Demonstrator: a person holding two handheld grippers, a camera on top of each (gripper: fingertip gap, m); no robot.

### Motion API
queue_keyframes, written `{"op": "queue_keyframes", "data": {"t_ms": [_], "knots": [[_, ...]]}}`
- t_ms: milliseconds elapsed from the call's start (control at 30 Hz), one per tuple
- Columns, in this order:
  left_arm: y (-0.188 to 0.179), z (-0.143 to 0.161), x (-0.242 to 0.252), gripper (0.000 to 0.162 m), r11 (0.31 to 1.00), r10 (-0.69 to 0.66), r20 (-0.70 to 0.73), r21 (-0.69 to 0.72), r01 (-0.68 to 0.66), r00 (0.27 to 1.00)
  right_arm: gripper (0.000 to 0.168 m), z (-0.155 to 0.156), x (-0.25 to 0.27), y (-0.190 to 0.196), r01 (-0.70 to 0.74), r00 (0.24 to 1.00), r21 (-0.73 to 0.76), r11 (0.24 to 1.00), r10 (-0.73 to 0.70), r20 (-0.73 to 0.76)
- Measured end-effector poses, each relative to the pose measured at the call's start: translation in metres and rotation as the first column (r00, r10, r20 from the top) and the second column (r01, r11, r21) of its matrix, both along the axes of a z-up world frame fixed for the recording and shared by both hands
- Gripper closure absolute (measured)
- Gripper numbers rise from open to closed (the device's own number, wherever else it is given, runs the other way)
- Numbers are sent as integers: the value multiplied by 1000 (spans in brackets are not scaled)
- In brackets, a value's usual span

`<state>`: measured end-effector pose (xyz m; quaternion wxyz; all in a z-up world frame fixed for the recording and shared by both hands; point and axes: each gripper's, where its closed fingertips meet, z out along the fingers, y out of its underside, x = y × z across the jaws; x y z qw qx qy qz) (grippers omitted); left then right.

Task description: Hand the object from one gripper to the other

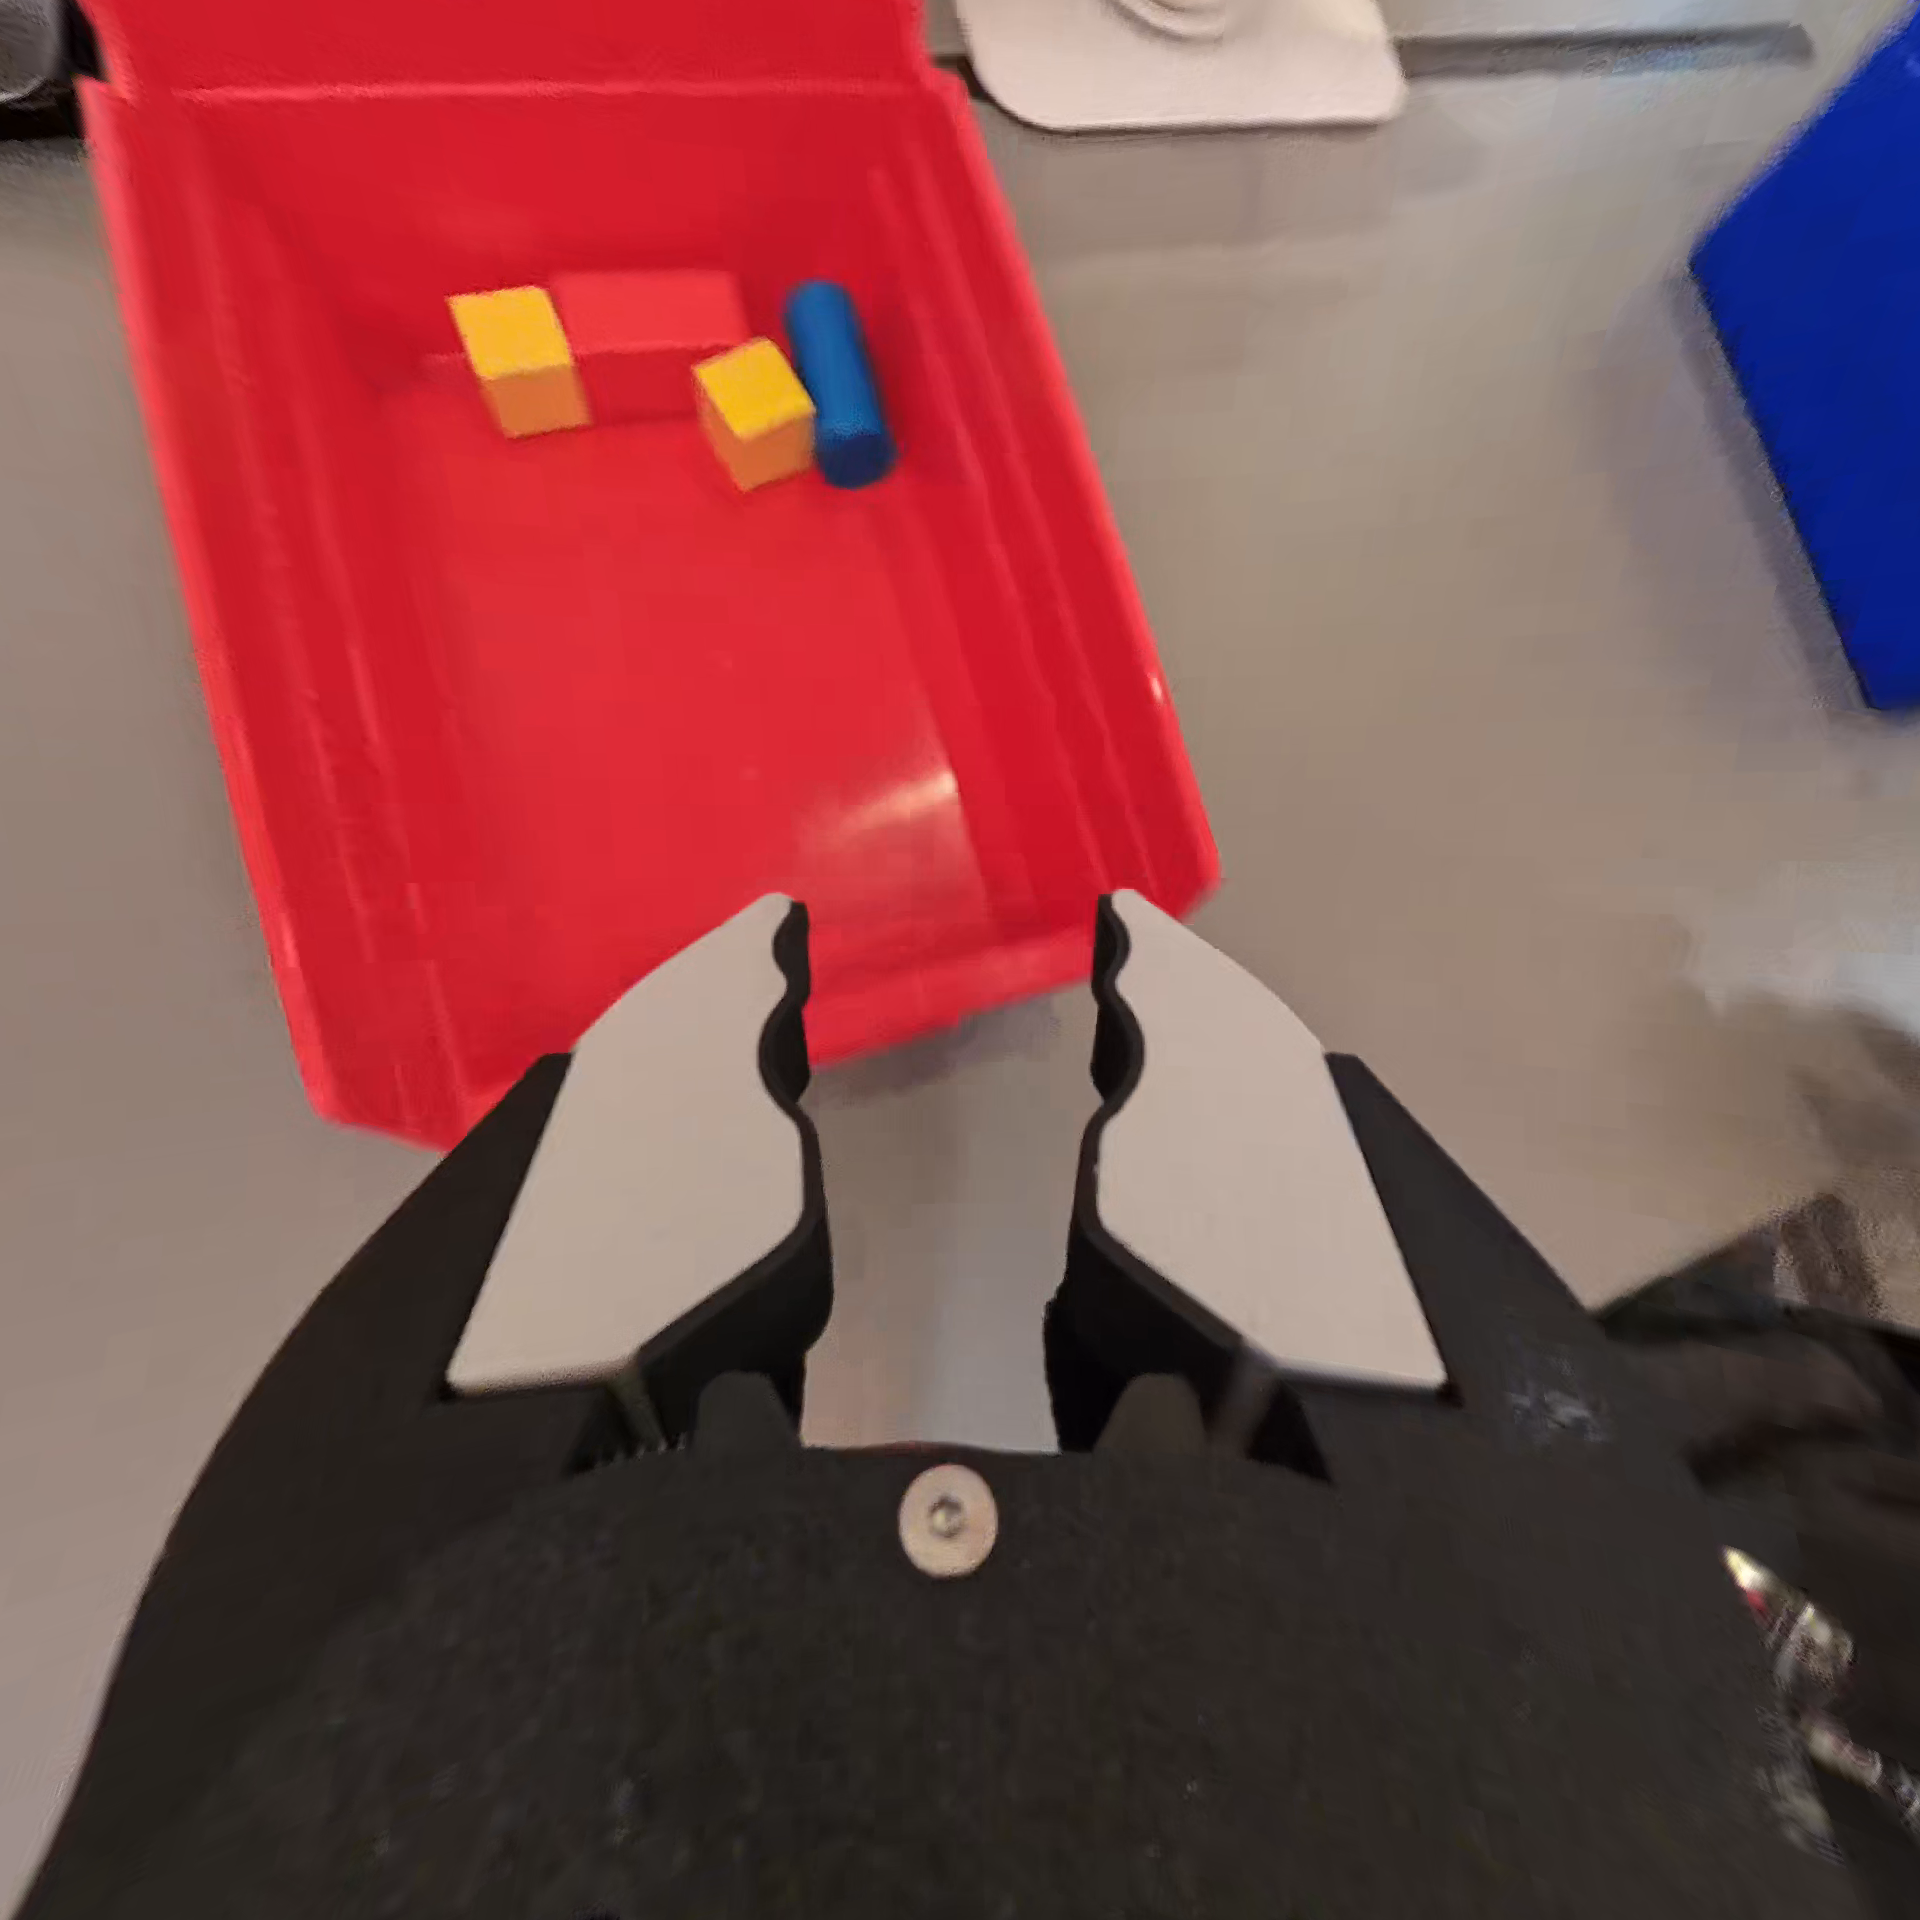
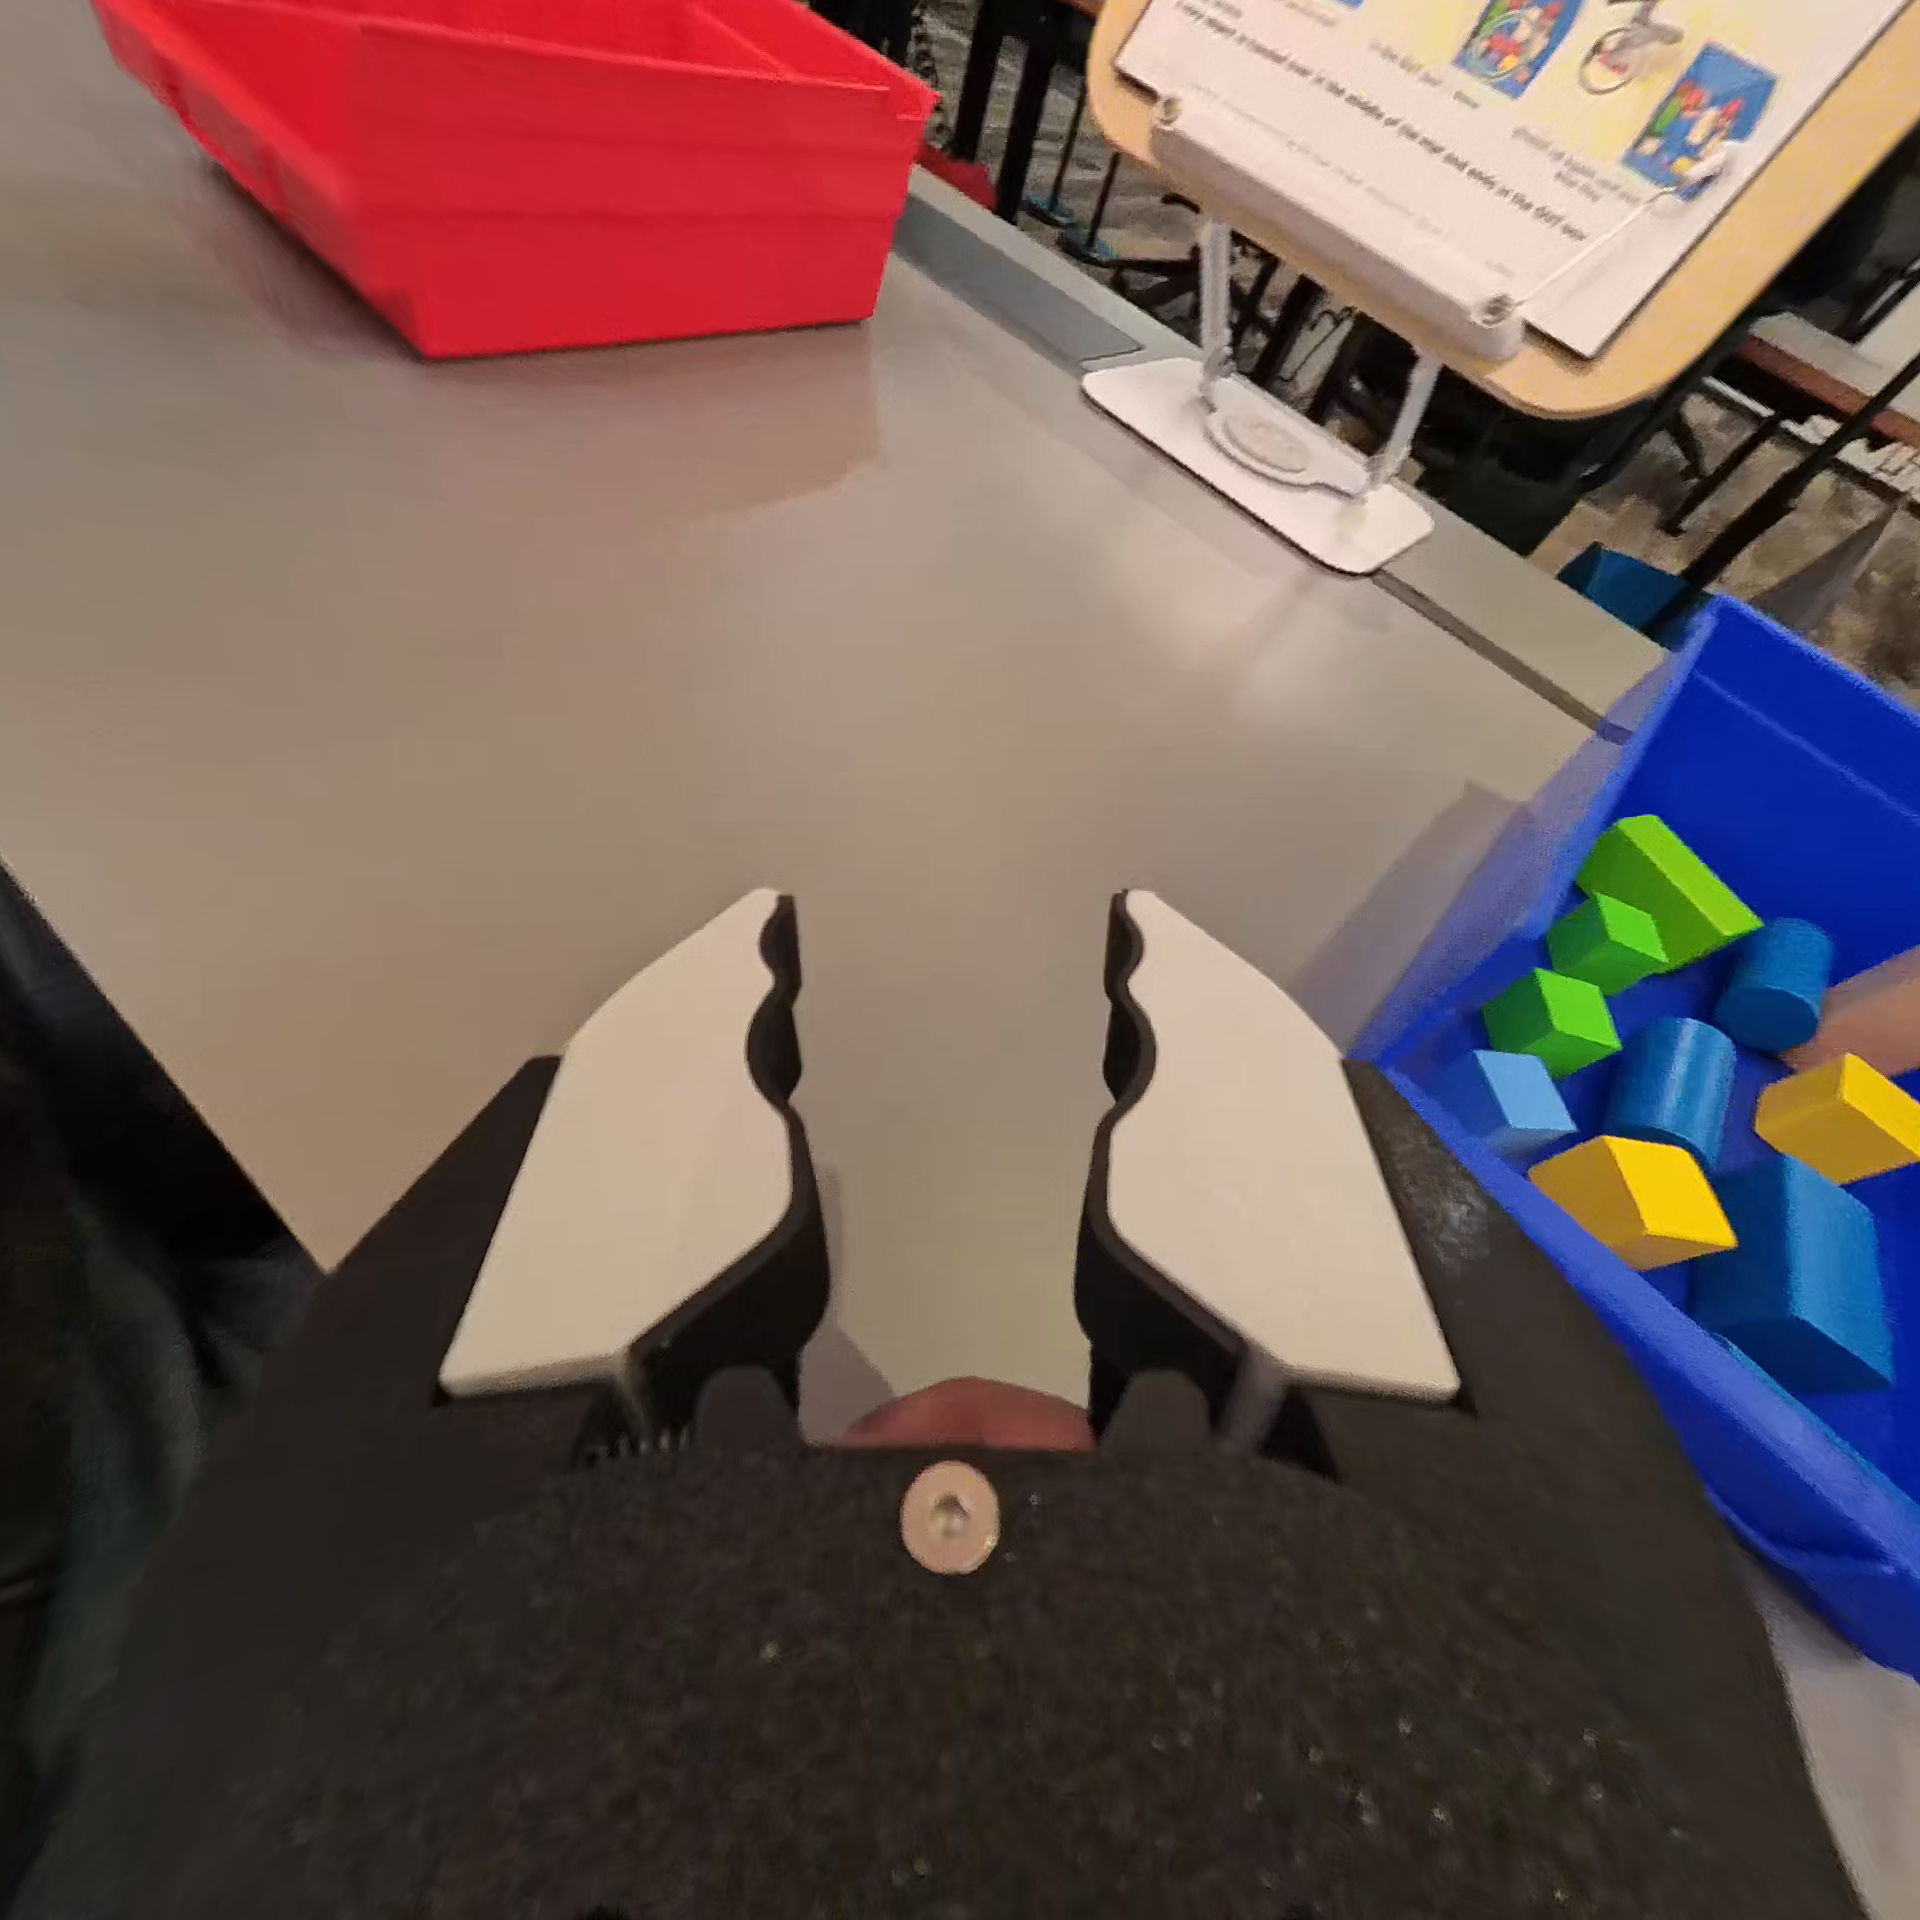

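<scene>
My left gripper point(image 1: 948, 925) is open and empty, its tips over the near edge of a red bin point(image 1: 1049, 436). At the bin's far end lie two yellow cubes point(image 1: 517, 358) point(image 1: 755, 412), a red block point(image 1: 652, 338) and a blue cylinder point(image 1: 840, 382). My right gripper point(image 2: 954, 920) is open and empty above the bare grey table point(image 2: 623, 644). To its right stands a blue bin point(image 2: 1756, 769) with several green, blue and yellow blocks, among them a green block point(image 2: 1668, 899) and a yellow block point(image 2: 1631, 1200). The red bin also shows far left in the right wrist view point(image 2: 623, 197).
A white stand point(image 2: 1262, 462) with a tilted instruction board point(image 2: 1496, 156) stands at the table's far edge; its base shows in the left wrist view point(image 1: 1184, 62). The blue bin's side point(image 1: 1829, 416) shows at the right there. Chair legs lie beyond the table.
</scene>
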<state>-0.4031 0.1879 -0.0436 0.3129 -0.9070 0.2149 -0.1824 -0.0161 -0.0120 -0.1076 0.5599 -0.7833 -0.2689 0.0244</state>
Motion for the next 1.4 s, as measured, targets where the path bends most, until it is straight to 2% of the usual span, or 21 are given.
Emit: {"op": "queue_keyframes", "data": {"t_ms": [67,133,233,400,633,733,767,967,1067,1167,1233,1300,1400], "knots": [[37,-8,13,109,994,43,19,-104,-41,999,112,5,-5,1,-21,998,-9,1000,20,-57],[72,-24,27,106,975,70,2,-212,-68,998,114,6,-9,0,-52,984,-57,997,41,-174],[125,-56,34,101,952,113,-160,-266,-153,981,114,14,-6,-2,-68,953,-65,996,46,-299],[174,-98,51,107,883,183,-266,-378,-277,946,114,12,7,-5,-36,970,-59,998,20,-242],[202,-127,61,108,839,225,-350,-405,-364,909,114,-1,10,-11,-46,973,-101,994,22,-231],[201,-141,65,117,821,211,-383,-430,-375,900,113,-4,11,-13,-48,978,-112,993,24,-208],[200,-144,66,126,818,204,-387,-437,-374,899,113,-4,11,-13,-49,979,-110,993,26,-202],[197,-142,52,126,833,176,-398,-427,-352,900,113,-1,13,-12,-49,974,-108,993,24,-226],[192,-130,41,127,838,191,-289,-450,-309,938,114,-1,13,-12,-53,969,-112,992,23,-248],[185,-101,33,127,842,225,-59,-490,-224,973,114,0,11,-11,-65,959,-112,992,31,-281],[180,-72,28,127,873,222,140,-470,-133,965,114,-1,9,-11,-75,952,-115,991,37,-303],[171,-38,24,127,913,197,351,-406,-41,915,114,-1,6,-10,-94,945,-117,989,52,-324],[143,6,28,127,953,98,620,-283,105,778,115,0,-3,-6,-150,928,-124,981,96,-360]]}}
